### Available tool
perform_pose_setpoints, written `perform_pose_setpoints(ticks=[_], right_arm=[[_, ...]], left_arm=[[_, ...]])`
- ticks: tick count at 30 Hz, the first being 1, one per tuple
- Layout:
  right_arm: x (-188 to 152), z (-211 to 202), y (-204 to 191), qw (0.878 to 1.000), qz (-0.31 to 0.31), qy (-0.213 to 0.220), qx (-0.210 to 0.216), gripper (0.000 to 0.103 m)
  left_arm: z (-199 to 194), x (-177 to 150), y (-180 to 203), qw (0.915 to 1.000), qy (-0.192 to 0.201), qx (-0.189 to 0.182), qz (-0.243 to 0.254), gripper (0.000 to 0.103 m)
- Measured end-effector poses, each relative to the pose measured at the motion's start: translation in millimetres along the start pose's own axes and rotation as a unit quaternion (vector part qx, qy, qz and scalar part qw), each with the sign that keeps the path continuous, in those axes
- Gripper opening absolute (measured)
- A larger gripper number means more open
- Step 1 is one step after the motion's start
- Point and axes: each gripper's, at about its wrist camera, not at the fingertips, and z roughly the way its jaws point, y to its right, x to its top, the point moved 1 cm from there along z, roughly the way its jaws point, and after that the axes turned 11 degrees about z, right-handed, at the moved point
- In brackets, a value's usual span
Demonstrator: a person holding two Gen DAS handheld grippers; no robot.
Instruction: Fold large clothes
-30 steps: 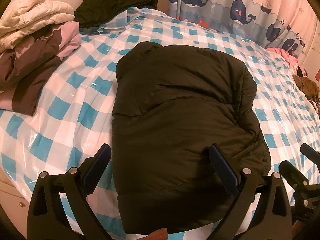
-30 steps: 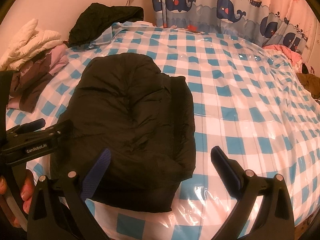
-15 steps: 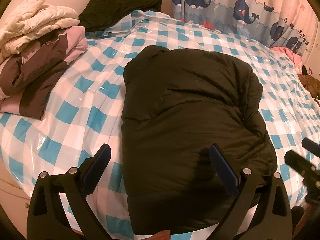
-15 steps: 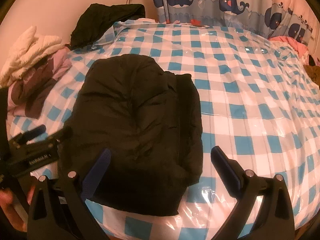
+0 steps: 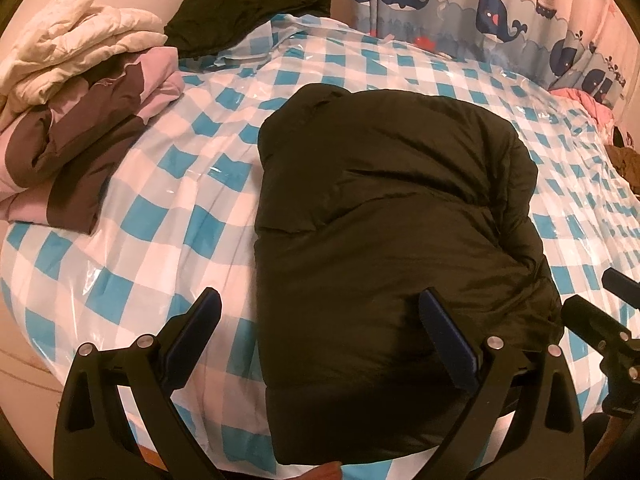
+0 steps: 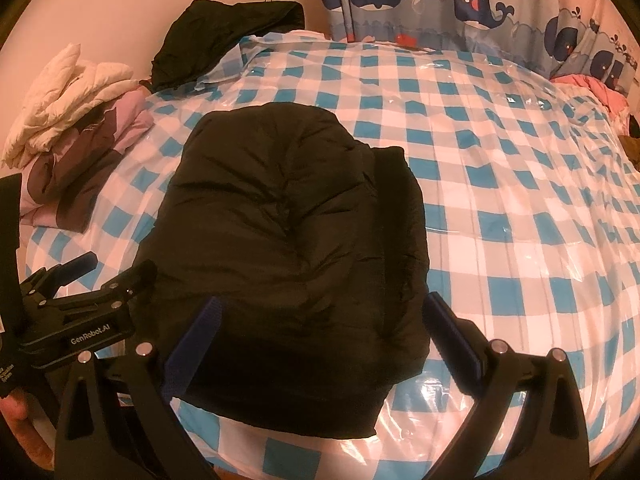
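A dark puffy jacket lies folded into a bulky rectangle on the blue-and-white checked bed cover; the right wrist view shows the jacket too. My left gripper hovers open over its near left edge, holding nothing. My right gripper is open above the jacket's near hem, also empty. The left gripper shows at the left of the right wrist view, and the right gripper at the right edge of the left wrist view.
A stack of folded clothes, cream on top of pink and brown, sits at the left. A dark garment lies at the head of the bed. A whale-print curtain hangs behind. Pink fabric lies at the far right.
Both grippers have pulled back and drifted slightly left, so the jacket sits further right in the left wrist view. Both stay open; the jacket has not moved.
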Motion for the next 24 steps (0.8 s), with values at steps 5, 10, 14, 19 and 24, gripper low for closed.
perform_pose_setpoints(ticks=[5,10,14,19,24], right_arm=[[0,0,0,1.0,0.0,0.0,0.0,0.096],[-3,4,-2,1.0,0.001,-0.005,0.002,0.096],[-6,8,2,1.0,0.004,-0.01,0.004,0.096],[-7,12,5,1.0,0.006,-0.015,0.005,0.096],[-8,14,8,1.0,0.008,-0.017,0.005,0.096]], left_arm=[[-3,-1,-6,0.9999,0.007,-0.01,-0.009,0.095],[-5,-1,-3,0.9999,0.012,0.004,0.002,0.095],[-5,-1,0,0.9999,0.009,0.007,0.007,0.095],[-7,-1,3,0.9997,0.01,0.016,0.012,0.095],[-8,-1,3,0.9995,0.01,0.024,0.016,0.095]])
